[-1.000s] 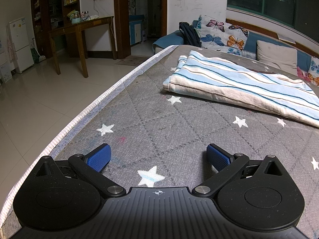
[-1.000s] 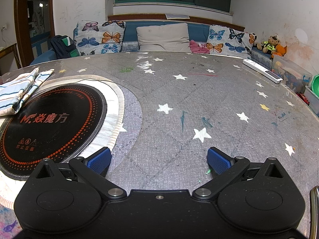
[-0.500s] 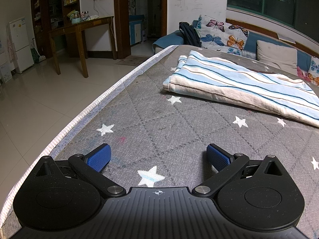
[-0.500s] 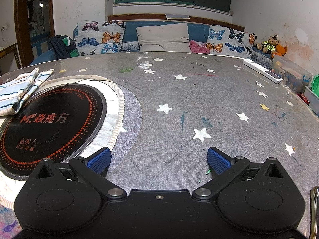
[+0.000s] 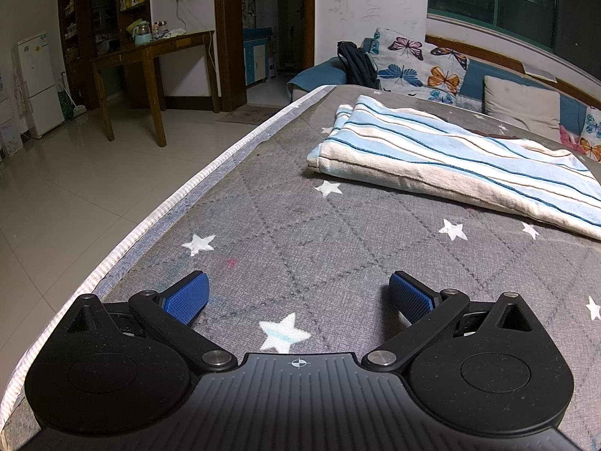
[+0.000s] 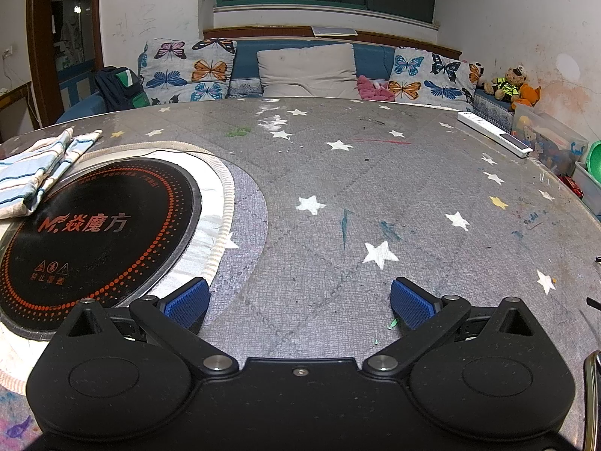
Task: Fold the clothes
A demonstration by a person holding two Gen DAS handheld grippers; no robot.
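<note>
A blue-and-cream striped cloth [image 5: 443,154] lies folded on the grey star-patterned table cover, ahead and to the right in the left wrist view. One end of the striped cloth [image 6: 33,173] shows at the far left of the right wrist view, partly over the round black cooktop. My left gripper [image 5: 298,295] rests low over the cover near the table's left edge, open, with nothing between its blue pads. My right gripper [image 6: 298,300] is likewise open and empty, low over the cover just right of the cooktop.
A round black induction cooktop [image 6: 90,229] with a white rim is set in the table. The table's left edge [image 5: 180,195] drops to a tiled floor. A white power strip [image 6: 494,139] lies at the far right. Cushions [image 6: 308,69] line a sofa behind the table.
</note>
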